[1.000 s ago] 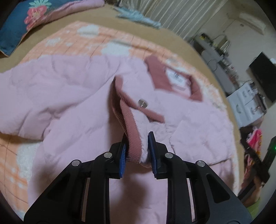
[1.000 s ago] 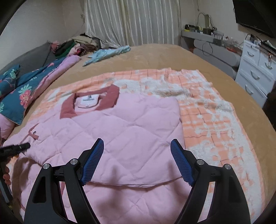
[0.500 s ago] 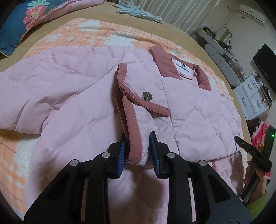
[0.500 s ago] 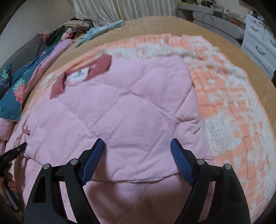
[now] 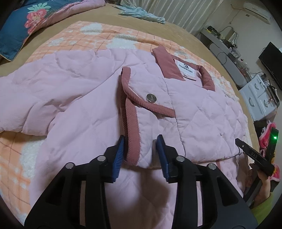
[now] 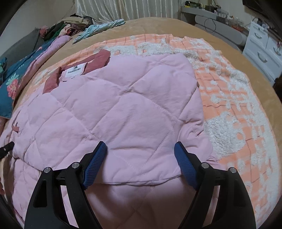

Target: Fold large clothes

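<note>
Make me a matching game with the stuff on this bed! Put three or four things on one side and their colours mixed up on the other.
Things:
1. jacket
2. collar
3. blanket
4. snap button

Colours:
A. orange and white
B. silver
C. light pink
D. dusty red

Pairs: 1-C, 2-D, 3-A, 4-B

place: home bedroom
bed [image 6: 158, 26]: tan cover, orange checked blanket [image 6: 229, 98] on top
window: pale curtain [image 6: 105, 10]
storage: white drawer unit [image 6: 264, 47]
wall: air conditioner [image 5: 257, 10]
clutter: clothes pile [image 6: 70, 24]
</note>
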Motion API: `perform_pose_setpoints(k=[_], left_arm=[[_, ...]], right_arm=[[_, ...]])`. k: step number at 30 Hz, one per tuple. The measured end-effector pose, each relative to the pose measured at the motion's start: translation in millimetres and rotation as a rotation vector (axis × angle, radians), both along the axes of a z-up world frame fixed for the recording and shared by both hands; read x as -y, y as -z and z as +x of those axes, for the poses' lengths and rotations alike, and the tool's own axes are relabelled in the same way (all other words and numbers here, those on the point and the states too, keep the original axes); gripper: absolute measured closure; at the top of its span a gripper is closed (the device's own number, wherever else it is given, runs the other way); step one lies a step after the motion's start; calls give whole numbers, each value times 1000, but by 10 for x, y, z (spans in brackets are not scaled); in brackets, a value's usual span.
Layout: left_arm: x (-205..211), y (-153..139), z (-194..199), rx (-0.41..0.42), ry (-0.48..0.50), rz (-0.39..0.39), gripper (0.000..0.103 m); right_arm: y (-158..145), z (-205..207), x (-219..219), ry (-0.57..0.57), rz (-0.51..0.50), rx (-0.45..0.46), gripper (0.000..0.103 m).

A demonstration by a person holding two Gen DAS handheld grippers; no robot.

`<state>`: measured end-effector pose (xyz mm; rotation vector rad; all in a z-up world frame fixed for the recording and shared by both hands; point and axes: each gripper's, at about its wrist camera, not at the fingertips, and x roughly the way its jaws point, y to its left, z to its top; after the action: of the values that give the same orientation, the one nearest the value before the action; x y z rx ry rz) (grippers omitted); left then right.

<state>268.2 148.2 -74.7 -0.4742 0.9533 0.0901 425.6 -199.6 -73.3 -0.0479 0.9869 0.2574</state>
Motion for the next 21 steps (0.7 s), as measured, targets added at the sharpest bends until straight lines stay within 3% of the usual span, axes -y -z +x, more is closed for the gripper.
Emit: perform_pose_setpoints(k=[11, 21], left_arm=[[-63, -275, -204, 36, -30, 72, 9], [-376, -389, -491, 18, -109, 73, 9]], right_arm=[[-197, -163, -92, -8, 47, 54, 7], [-402, -394, -351, -91, 37, 124, 6]])
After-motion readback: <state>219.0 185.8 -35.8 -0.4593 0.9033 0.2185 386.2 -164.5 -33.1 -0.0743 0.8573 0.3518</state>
